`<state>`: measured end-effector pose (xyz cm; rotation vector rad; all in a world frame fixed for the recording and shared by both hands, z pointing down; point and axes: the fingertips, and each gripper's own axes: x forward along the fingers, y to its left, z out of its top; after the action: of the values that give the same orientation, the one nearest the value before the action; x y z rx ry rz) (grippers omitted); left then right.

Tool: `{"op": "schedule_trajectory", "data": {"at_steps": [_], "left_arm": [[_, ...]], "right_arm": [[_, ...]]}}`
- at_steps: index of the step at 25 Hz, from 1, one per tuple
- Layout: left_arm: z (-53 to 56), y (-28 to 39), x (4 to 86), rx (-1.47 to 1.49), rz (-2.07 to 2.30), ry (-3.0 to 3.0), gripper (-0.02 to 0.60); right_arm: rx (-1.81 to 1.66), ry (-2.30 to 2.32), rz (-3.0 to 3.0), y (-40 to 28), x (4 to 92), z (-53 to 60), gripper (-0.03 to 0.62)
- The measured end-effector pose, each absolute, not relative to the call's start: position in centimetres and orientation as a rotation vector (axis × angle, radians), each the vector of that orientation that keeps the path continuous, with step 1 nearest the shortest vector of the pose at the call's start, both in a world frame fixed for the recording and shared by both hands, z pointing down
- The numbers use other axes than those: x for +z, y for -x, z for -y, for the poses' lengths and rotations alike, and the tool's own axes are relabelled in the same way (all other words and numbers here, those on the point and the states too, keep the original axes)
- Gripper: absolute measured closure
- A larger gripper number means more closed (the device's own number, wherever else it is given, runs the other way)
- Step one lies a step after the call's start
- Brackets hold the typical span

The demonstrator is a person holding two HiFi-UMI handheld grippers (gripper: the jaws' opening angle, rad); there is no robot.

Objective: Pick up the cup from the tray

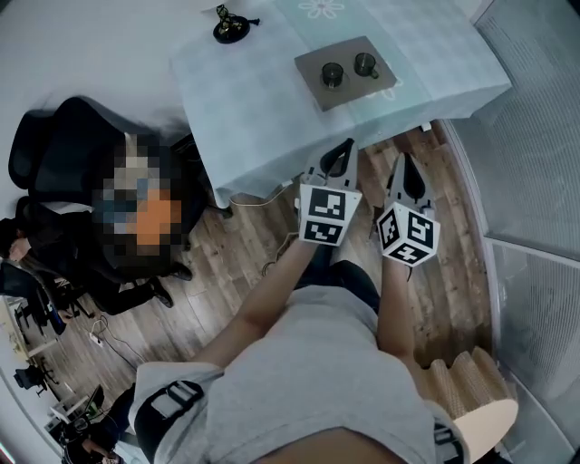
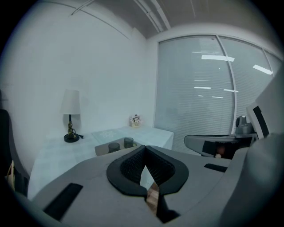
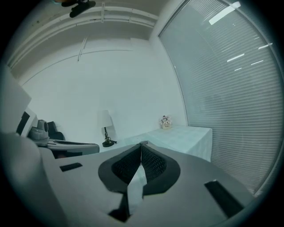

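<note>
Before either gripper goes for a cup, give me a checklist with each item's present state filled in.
1. Left cup and right cup upright on the tray: ok.
2. Fingers open for a grasp: not ok. The left gripper and the right gripper are both shut and empty.
3. Grippers over the tray: not ok. Both hang short of the near edge of the table.
4. Way to the tray unblocked: ok. The lamp stands off at the far left corner.
5. Which cup is wanted: cannot tell. Two stand there.
</note>
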<state>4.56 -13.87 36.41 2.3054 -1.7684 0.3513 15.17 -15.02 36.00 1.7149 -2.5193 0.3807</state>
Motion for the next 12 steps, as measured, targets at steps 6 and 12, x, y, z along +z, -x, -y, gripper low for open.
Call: {"op": "schedule_trajectory", "data": {"at_steps": [6,12], "left_arm": [[19.1,-1.9,37.4,0.351,1.785,-2.253,0.575],[22.1,-0.2,39.1,0.365,1.794,-2.196,0.575]], "right_arm": [[0.384,-1.668,2.522,-12.6,36.6,20.3,0.586],[0.411,-1.617,2.499,-11.4,38.5,23.1,0.586]]}}
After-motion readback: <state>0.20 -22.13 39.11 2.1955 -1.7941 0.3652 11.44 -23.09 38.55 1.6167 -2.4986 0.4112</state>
